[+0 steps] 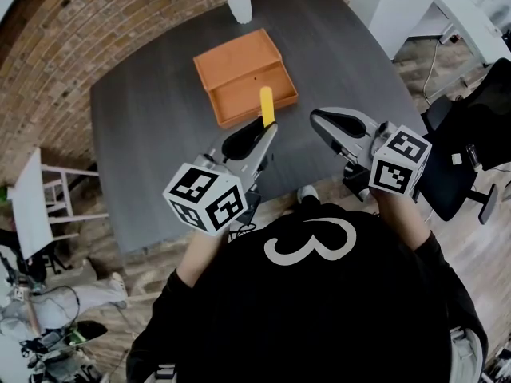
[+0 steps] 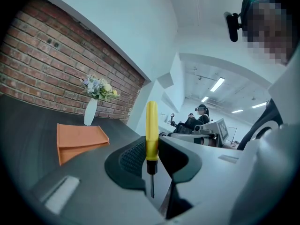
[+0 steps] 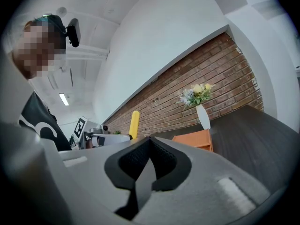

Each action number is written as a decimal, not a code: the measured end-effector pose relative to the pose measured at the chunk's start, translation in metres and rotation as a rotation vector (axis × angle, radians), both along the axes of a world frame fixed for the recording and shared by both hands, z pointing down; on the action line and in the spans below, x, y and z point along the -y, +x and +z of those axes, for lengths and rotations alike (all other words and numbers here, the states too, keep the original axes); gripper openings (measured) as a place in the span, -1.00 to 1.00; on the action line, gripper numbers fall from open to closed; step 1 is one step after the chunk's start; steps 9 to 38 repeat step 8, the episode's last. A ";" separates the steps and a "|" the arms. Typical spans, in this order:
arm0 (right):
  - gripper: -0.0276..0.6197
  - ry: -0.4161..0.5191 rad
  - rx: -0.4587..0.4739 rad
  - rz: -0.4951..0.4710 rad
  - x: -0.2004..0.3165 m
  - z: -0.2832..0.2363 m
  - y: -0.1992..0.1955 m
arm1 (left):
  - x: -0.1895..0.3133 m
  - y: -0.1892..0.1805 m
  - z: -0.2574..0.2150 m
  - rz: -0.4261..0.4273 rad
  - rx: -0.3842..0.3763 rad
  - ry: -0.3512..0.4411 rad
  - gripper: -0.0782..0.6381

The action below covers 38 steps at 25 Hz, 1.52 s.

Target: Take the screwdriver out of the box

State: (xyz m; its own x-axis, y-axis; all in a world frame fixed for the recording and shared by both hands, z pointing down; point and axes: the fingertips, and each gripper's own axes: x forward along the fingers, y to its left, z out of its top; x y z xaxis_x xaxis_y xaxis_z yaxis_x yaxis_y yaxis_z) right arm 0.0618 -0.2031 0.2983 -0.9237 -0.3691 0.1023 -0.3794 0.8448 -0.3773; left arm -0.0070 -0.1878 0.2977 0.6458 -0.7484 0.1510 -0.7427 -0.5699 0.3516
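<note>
While seemingly outside box [image 1: 239, 94], screwdriver [image 1: 267, 104] upright

The right gripper [image 3: 150, 138] has its black pads [image 3: 133, 161] meeting at the tips, with nothing between them. Just beyond the left jaw, the screwdriver [image 3: 134, 123] shows its yellow handle upright. Past the right jaw, an orange box [image 3: 197, 139] lies on the dark table [image 3: 255, 135]. A white vase [image 3: 203, 117] of flowers stands behind it, against a brick wall [image 3: 220, 74].

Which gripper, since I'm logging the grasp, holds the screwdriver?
The left gripper: its jaws clamp the yellow-handled screwdriver near the handle's shaft end. The right gripper has nothing between its jaws.
</note>
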 end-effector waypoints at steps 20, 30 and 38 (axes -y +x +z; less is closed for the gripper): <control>-0.91 -0.012 0.001 0.003 0.003 0.005 -0.002 | 0.005 -0.001 0.004 0.007 -0.001 -0.008 -0.50; -0.91 -0.012 0.001 0.003 0.003 0.005 -0.002 | 0.005 -0.001 0.004 0.007 -0.001 -0.008 -0.50; -0.91 -0.012 0.001 0.003 0.003 0.005 -0.002 | 0.005 -0.001 0.004 0.007 -0.001 -0.008 -0.50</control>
